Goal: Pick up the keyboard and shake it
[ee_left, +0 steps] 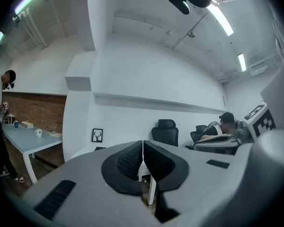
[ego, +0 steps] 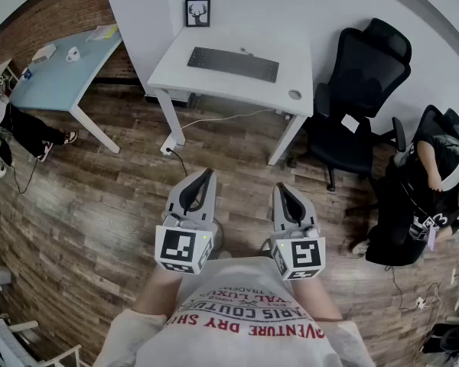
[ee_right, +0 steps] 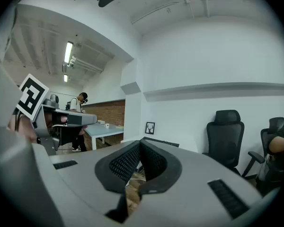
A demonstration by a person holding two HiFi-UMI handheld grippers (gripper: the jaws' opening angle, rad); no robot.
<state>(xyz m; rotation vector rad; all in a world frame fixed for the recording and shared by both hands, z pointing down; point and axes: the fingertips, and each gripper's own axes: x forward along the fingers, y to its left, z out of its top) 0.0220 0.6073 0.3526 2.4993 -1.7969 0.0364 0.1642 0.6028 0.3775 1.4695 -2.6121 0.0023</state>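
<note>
A dark keyboard [ego: 232, 63] lies flat on the white desk [ego: 214, 82] against the far wall, well ahead of both grippers. My left gripper [ego: 207, 173] and right gripper [ego: 281, 187] hang side by side over the wooden floor, close to my body, both shut and empty. In the left gripper view the jaws of the left gripper [ee_left: 142, 148] meet with nothing between them. In the right gripper view the right gripper [ee_right: 140, 145] is shut too, and the keyboard [ee_right: 160, 142] shows as a thin dark strip beyond it.
A framed deer picture [ego: 197, 12] stands at the desk's back edge and a small round object [ego: 294, 95] sits near its right corner. Black office chairs [ego: 357, 98] stand to the right. A light-blue table [ego: 61, 71] is at the left. A cable [ego: 185, 163] trails on the floor.
</note>
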